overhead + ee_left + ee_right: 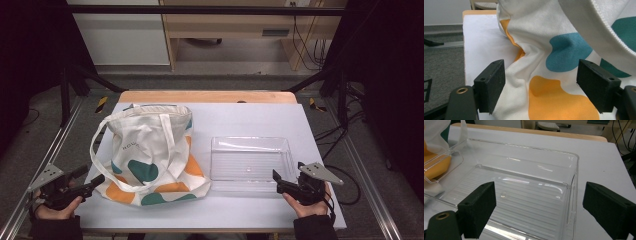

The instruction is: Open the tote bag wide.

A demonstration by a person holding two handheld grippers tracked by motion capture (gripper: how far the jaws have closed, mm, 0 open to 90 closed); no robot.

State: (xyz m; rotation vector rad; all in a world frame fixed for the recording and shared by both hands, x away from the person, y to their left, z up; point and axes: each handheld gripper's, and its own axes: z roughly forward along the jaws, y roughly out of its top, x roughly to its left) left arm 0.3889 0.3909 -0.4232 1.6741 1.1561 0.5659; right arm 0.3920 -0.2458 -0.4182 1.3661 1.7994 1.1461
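Table [260, 117]: white top with a wooden strip along the far edge, set inside a dark metal frame.

Tote bag [150, 155]: cream canvas with teal and orange blobs, lying flat on the left half of the table, mouth toward the far edge, bottom hem toward the near edge. One long handle loops out to the left and back across the lower body of the bag. In the left gripper view the cloth [554, 65] is rumpled, and a handle strap crosses the upper right.

Clear plastic tray [250, 162]: shallow, rectangular, ribbed floor, on the right half of the table just beside the bag. Its left rim meets the bag's right edge; contact or overlap cannot be settled.

Left gripper [92, 182]: held in the person's left hand at the near left corner, pointing right at the bag's near left corner. Jaws spread wide; the bag's cloth lies between them, and the pads do not press on it.

Right gripper [276, 180]: held in the right hand at the near right, pointing left at the tray's near right corner [571, 195]. Jaws spread wide, straddling that corner without pressing on it.
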